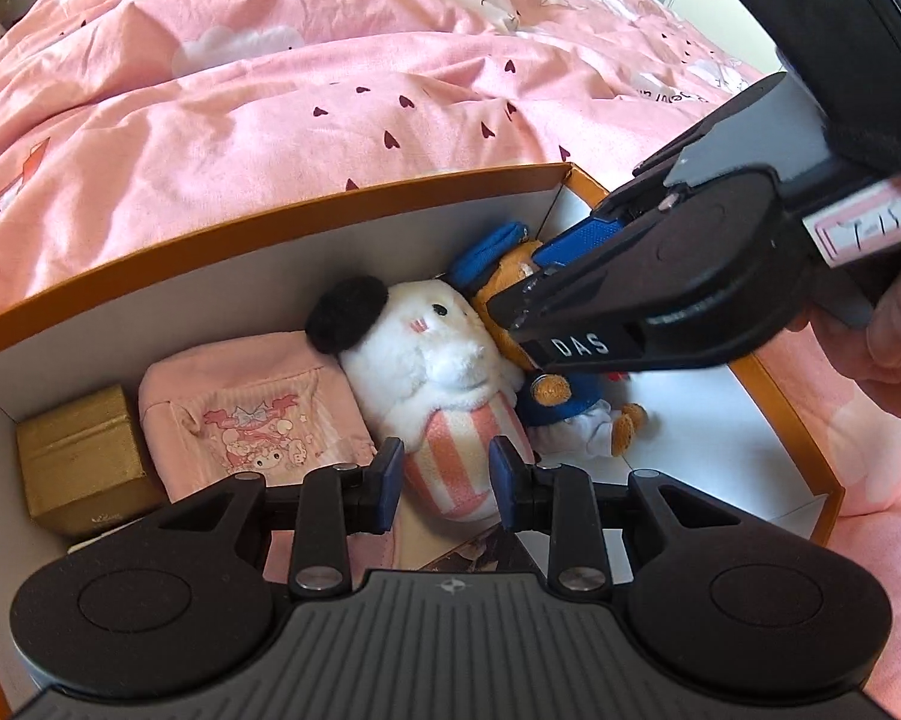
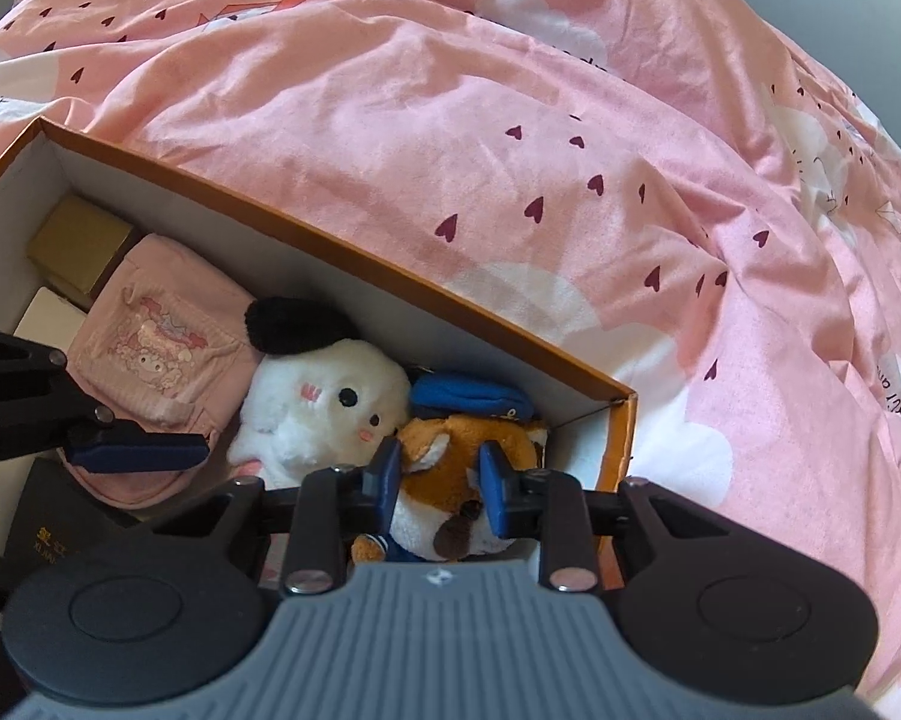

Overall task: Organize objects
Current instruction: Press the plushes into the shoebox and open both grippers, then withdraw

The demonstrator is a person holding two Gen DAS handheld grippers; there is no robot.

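While the right tool (image 2: pixel 439 487) straddles the fox toy's (image 2: pixel 450 468) head, pads apart, unclamped, near the box's (image 2: pixel 621 438) corner wall, the left tool (image 1: pixel 448 478) hangs released over the white plush (image 1: pixel 432 360), bare floor rightward.

I can't see the orange dog plush's (image 1: pixel 513 276) face in the left wrist view — right gripper (image 1: pixel 525 312) covers it. Black booklet (image 2: pixel 54 531) at lower left of the right wrist view is cut off, gold lettering too small to read. Pads touching the plush — can't tell.
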